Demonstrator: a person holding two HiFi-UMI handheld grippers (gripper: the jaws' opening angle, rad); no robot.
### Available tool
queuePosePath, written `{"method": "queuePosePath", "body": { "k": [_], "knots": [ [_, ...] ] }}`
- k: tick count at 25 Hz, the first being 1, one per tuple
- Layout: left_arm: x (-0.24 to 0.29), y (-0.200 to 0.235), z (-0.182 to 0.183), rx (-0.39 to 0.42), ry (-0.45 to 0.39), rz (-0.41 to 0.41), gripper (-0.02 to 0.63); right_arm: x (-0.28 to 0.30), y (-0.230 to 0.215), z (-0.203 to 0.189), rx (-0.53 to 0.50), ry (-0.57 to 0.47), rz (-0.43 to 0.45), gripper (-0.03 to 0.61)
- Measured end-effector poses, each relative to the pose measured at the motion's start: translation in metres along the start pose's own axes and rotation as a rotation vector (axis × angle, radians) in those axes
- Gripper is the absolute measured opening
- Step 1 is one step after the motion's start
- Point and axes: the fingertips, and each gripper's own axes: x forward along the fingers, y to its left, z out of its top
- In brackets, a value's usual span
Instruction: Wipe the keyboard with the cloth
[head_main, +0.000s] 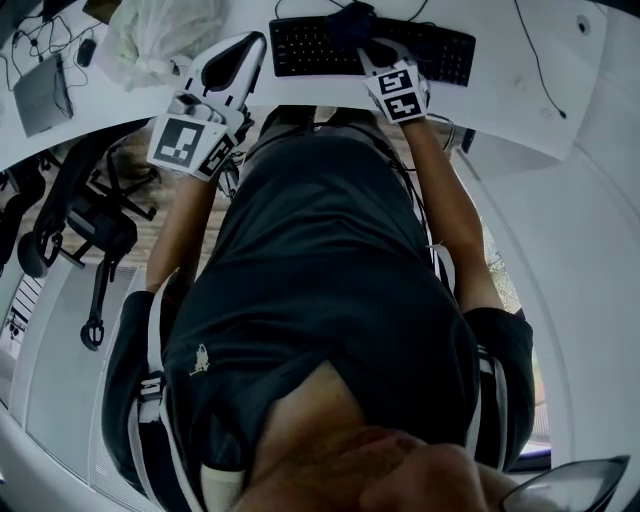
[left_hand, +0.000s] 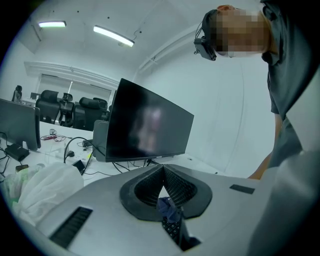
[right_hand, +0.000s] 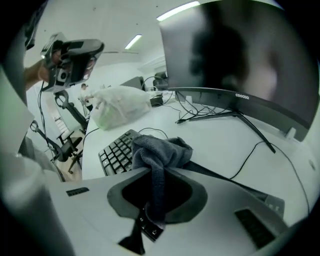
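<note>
**Right gripper view: one cloth (right_hand: 161, 150) clamped over one keyboard (right_hand: 117, 150)**

One black keyboard lies on the white desk (head_main: 520, 90), and one dark cloth sits bunched on its keys. Two grippers show. The right gripper (right_hand: 152, 172) has its jaws closed tight on a fold of the cloth, with the rest heaped just past the tips. The left gripper (left_hand: 161, 169) is raised to the keyboard's left, its jaws pressed together at the tips with nothing between them. One monitor (right_hand: 245, 55) stands just behind the keyboard, and one white plastic bag (right_hand: 120, 110) lies on the desk near it.

Dim, bluish fisheye views under ceiling strip lights (left_hand: 113, 36), edges vignetted.
</note>
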Motion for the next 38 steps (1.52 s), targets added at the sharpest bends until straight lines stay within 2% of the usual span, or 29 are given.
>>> {"method": "queuePosePath", "body": {
  "k": [2, 6, 8, 10, 14, 17, 24, 31, 38],
  "knots": [
    [-0.003, -0.002, 0.0, 0.004, -0.002, -0.002, 0.005, 0.001, -0.002, -0.002, 0.004, -0.005, -0.029, 0.057],
    [-0.012, -0.001, -0.005, 0.001, -0.001, 0.003, 0.005, -0.017, -0.059, -0.015, 0.129, -0.002, -0.202, 0.057],
    [-0.016, -0.001, -0.009, -0.001, 0.001, 0.003, 0.005, -0.028, -0.082, -0.025, 0.136, 0.021, -0.271, 0.057],
    [-0.019, -0.001, -0.011, -0.004, 0.001, 0.005, 0.005, -0.035, -0.091, -0.031, 0.127, 0.038, -0.3, 0.057],
    [-0.022, 0.002, -0.01, -0.002, -0.005, 0.007, 0.005, -0.037, -0.088, -0.032, 0.105, 0.019, -0.295, 0.061],
    [-0.026, 0.003, -0.009, 0.002, -0.006, 0.011, 0.005, -0.037, -0.089, -0.032, 0.131, -0.011, -0.3, 0.063],
    [-0.023, 0.004, -0.017, -0.003, 0.01, 0.006, 0.005, -0.029, -0.09, -0.031, 0.129, -0.008, -0.252, 0.163],
    [-0.013, -0.002, -0.016, -0.005, 0.009, -0.02, 0.005, -0.026, -0.09, -0.032, 0.101, 0.037, -0.227, 0.16],
    [-0.008, -0.002, -0.02, -0.01, 0.019, -0.022, 0.005, -0.027, -0.075, -0.029, 0.084, 0.018, -0.256, 0.083]
  ]
}}
